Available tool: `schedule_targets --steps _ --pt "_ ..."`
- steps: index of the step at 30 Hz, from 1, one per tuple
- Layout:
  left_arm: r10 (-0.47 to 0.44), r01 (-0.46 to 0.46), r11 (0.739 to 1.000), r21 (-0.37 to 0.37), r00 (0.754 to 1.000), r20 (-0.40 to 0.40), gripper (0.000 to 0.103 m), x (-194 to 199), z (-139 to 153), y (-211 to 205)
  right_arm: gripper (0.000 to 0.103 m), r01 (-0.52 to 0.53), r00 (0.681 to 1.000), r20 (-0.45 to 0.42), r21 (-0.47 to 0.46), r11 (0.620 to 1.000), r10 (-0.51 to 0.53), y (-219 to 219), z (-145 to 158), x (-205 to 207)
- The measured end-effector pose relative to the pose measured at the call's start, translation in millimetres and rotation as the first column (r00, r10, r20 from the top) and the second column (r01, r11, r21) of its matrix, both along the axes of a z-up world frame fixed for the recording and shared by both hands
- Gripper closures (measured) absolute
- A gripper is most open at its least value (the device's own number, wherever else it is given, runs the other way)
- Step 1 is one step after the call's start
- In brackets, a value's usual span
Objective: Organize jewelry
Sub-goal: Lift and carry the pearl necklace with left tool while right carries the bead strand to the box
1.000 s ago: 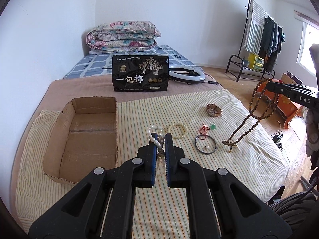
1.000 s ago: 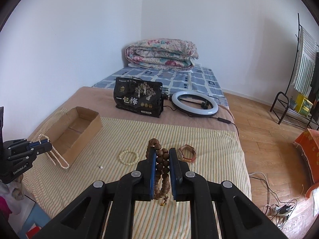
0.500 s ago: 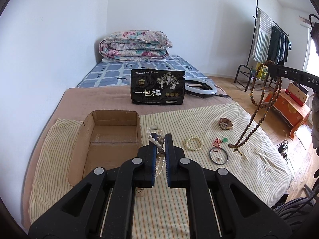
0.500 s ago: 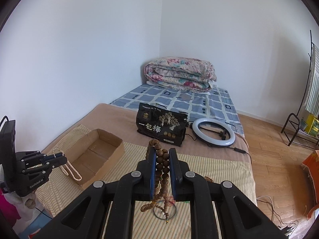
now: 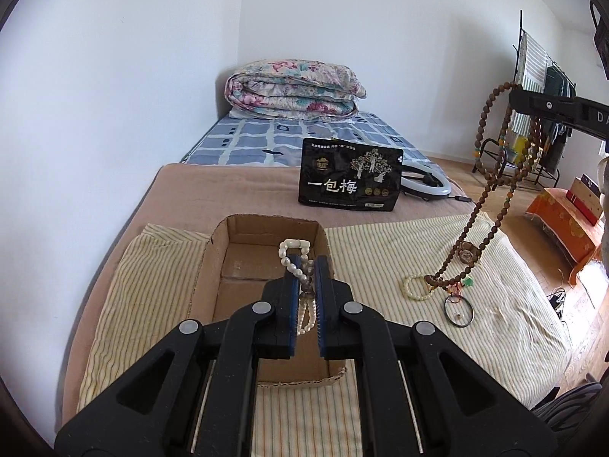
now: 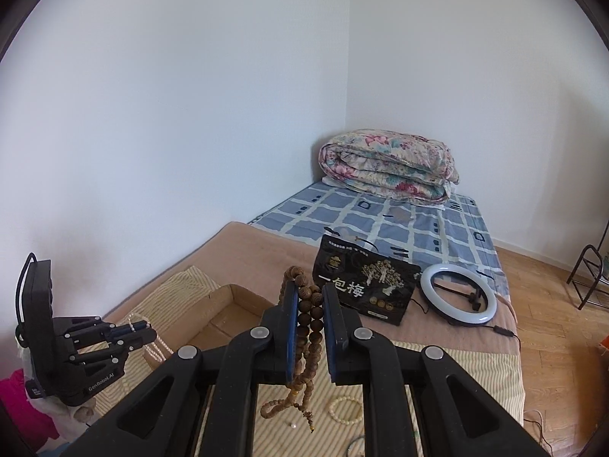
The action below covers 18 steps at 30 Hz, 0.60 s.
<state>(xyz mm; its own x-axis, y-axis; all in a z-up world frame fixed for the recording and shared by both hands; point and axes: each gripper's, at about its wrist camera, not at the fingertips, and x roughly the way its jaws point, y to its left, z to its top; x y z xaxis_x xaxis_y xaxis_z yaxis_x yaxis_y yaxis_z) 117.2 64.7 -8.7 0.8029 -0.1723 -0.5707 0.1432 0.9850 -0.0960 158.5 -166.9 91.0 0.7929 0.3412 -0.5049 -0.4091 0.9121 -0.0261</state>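
While the left hand-held gripper (image 5: pixel 307 266) hangs above the open cardboard box (image 5: pixel 213 285), its 2 fingers are clenched on a white pearl necklace (image 5: pixel 295 251) that loops over the tips and dangles between them. To the right, the right hand-held gripper (image 6: pixel 307 293) grasps a brown wooden bead necklace (image 6: pixel 306 316), lifted clear of the striped cloth (image 5: pixel 380 243) on the bed. On that cloth lie a pale bead bracelet (image 5: pixel 413 287), a dark bangle (image 5: pixel 459 310) and a wristwatch (image 5: pixel 466 255), near one another. Behind the box stands a black snack bag (image 5: pixel 350 179).
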Motion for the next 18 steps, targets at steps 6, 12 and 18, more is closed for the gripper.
schedule_targets --steps 6,12,18 --pt "0.026 -0.026 1.000 -0.005 1.000 -0.009 0.098 5 -6 21 0.093 -0.056 0.998 0.007 0.012 0.998 0.056 41 2 17" --pt "0.038 -0.038 0.999 -0.008 0.999 -0.024 0.098 12 -15 33 0.093 -0.099 0.995 0.004 0.006 0.995 0.099 80 -3 36" --pt "0.053 -0.054 0.998 -0.018 0.998 -0.043 0.098 18 -25 44 0.093 -0.115 0.993 -0.018 0.017 0.993 0.116 107 -14 63"
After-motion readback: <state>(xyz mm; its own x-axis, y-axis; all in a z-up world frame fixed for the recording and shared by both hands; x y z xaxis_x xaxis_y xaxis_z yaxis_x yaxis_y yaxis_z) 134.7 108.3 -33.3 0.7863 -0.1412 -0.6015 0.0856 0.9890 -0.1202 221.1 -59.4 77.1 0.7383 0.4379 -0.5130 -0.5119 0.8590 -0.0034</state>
